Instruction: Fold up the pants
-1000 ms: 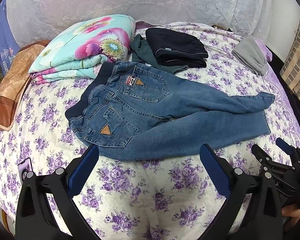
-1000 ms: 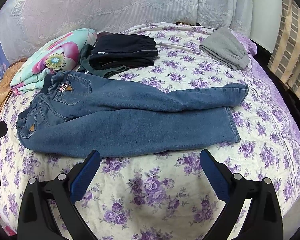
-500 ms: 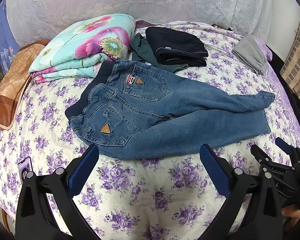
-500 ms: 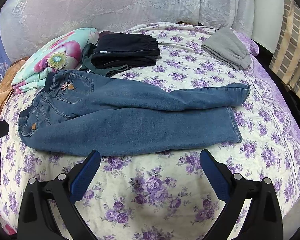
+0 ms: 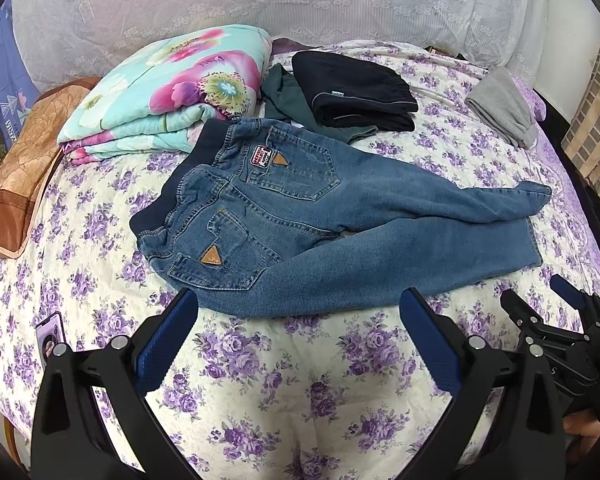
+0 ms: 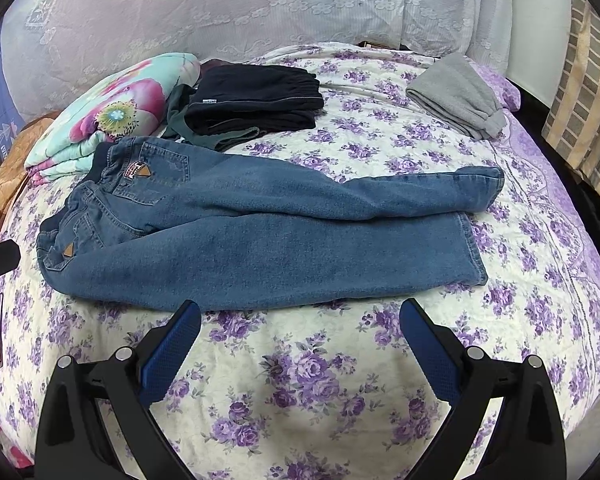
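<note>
- We see the jeans [image 5: 340, 216] flat on the floral bedspread [image 5: 284, 364], back up; the red pocket patch lettering is unreadable.
- Behind them: black folded garment [image 5: 352, 92], flowered quilt [image 5: 172, 92], grey cloth [image 6: 456, 96].
- Left gripper [image 5: 298, 320] and right gripper [image 6: 300, 320]: jaws spread, short of the denim.

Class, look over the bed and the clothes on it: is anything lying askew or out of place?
Yes. The jeans lie unfolded, legs not aligned: the far leg's hem is rumpled and reaches further than the near one. A phone lies loose on the bedspread near the left claw. Both claws are open.
</note>
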{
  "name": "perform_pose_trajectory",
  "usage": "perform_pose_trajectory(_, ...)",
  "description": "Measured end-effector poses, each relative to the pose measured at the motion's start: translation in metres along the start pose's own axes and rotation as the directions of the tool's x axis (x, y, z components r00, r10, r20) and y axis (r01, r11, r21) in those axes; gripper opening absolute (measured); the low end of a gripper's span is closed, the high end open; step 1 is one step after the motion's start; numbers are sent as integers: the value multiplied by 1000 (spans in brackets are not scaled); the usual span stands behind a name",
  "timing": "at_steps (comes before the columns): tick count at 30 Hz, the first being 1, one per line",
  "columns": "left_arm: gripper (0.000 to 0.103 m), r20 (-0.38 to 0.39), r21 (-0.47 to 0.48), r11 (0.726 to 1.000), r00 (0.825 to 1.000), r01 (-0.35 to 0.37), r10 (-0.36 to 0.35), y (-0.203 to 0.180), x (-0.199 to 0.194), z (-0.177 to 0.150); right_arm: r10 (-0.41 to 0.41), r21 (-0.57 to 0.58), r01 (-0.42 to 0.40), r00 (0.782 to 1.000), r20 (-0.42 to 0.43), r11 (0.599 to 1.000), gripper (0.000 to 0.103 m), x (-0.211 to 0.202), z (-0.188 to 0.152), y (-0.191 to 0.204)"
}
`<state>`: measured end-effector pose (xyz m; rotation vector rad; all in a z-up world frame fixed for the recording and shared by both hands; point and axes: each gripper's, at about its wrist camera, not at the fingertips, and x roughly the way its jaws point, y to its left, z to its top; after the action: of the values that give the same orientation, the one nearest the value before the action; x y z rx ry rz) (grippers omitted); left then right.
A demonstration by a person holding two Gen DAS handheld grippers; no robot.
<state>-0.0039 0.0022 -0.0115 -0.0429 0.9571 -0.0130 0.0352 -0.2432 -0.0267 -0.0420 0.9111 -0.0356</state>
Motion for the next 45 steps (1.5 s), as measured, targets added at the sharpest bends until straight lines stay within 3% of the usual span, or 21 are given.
perform_pose_trajectory(36, 98, -35, -7, 1000, 999, -3, 2, 0, 11, -1, 13, -10, -13, 999, -34, 1000, 100, 13, 3, 1)
perform_pose_trajectory(43, 98, -50, -8, 1000, 999, -3, 3, 8, 21, 7, 8, 14, -7, 998, -58, 1000, 100, 22, 2, -6)
perform_pose_trajectory(45, 98, -57, -10, 999, 998, -35, 34, 21, 29, 9, 0, 42, 3, 997, -72, 999, 100, 26, 0, -13)
